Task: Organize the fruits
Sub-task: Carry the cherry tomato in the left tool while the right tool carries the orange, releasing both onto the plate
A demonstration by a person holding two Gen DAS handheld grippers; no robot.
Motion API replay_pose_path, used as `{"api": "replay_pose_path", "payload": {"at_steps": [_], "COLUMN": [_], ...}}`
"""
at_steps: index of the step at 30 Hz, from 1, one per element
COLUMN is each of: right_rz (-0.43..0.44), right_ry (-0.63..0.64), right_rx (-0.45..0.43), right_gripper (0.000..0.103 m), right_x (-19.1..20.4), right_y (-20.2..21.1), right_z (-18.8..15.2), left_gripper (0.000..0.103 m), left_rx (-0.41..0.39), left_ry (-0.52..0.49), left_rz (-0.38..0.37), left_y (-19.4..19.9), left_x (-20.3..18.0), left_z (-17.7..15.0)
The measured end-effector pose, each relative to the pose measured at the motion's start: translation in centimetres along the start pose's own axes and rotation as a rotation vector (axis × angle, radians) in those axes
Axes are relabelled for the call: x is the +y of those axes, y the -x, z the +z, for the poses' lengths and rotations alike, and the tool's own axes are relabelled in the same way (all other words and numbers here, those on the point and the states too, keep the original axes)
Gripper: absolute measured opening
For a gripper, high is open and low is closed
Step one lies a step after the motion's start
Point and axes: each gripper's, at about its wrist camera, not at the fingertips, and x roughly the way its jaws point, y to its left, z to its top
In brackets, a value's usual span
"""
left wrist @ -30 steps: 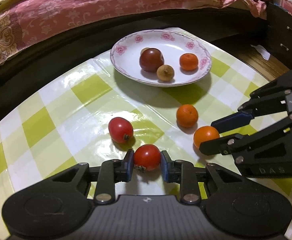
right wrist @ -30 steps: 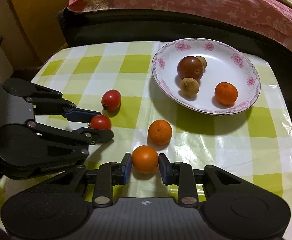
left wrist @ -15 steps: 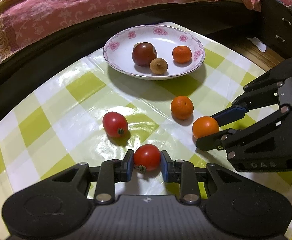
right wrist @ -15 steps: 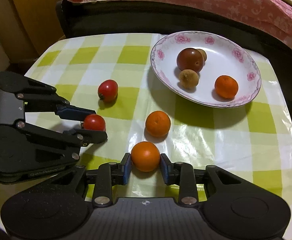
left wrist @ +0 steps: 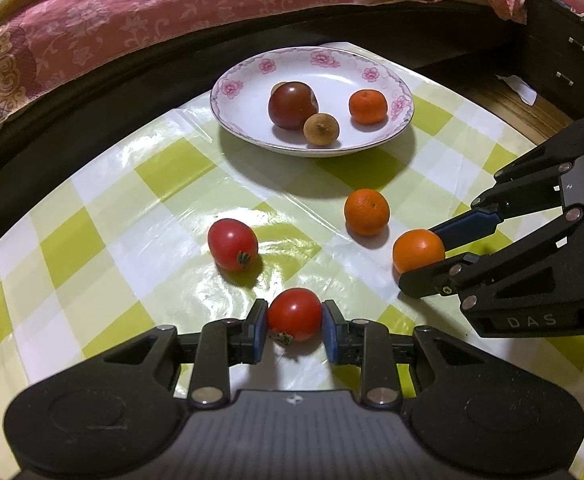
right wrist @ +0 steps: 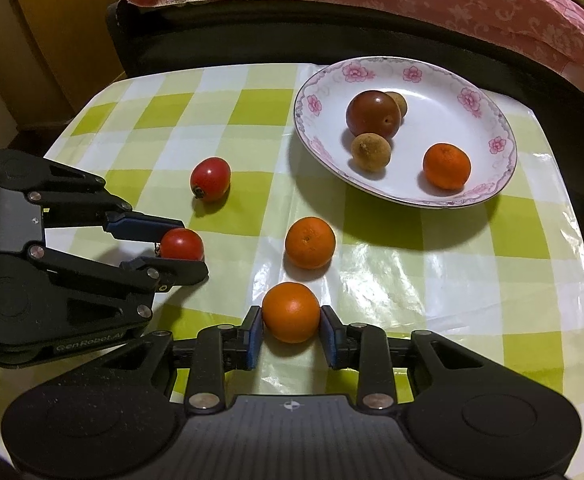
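Note:
My left gripper (left wrist: 295, 322) is shut on a small red tomato (left wrist: 295, 313), held just above the checked tablecloth; it also shows in the right wrist view (right wrist: 181, 244). My right gripper (right wrist: 291, 330) is shut on an orange (right wrist: 290, 312), seen in the left wrist view (left wrist: 418, 250). A second tomato (left wrist: 232, 244) and a second orange (left wrist: 366, 212) lie loose on the cloth. The flowered white plate (left wrist: 248, 80) at the far side holds a dark red fruit (left wrist: 292, 105), a brown longan (left wrist: 320, 129) and a small orange (left wrist: 367, 107).
A bed with a pink flowered cover (left wrist: 172, 12) runs behind the table, with a dark frame (left wrist: 92, 92) along the far edge. A dark cabinet (left wrist: 563, 68) stands at the right. A wooden cabinet (right wrist: 52, 32) stands beyond the table's left corner.
Both grippers have lifted slightly and drawn back with their fruit still gripped; the plate and loose fruit look a little farther off. Nothing on the table has moved.

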Motion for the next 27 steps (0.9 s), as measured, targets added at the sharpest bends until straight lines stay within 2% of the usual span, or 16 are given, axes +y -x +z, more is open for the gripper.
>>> {"api": "replay_pose_path", "payload": {"at_steps": [7, 17, 23, 27], "right_rz": [-0.003, -0.074, -0.122, -0.140], "right_ry": [-0.023, -0.085, -0.116, -0.119], "right_rx": [-0.035, -0.140, -0.166, -0.176], "right_gripper": [0.026, 0.026, 0.026, 0.026], "right_x": [-0.6, -4.0, -6.3, -7.2], "right_y": [0.9, 2.2, 1.1, 0.2], "right_z": [0.6, 4.5, 6.9, 7.8], "left_gripper": [0.036, 0.036, 0.036, 0.036], "left_rx": [-0.014, -0.105, -0.131, -0.133], "left_ry": [0.021, 0.029, 0.039, 0.028], "left_rz": [-0.012, 0.033, 0.038, 0.029], "left_y": [0.5, 0.3, -1.3, -2.4], "left_x": [0.3, 1.4, 2.0, 1.9], "left_z": [1.0, 7.1, 10.0, 10.7]}}
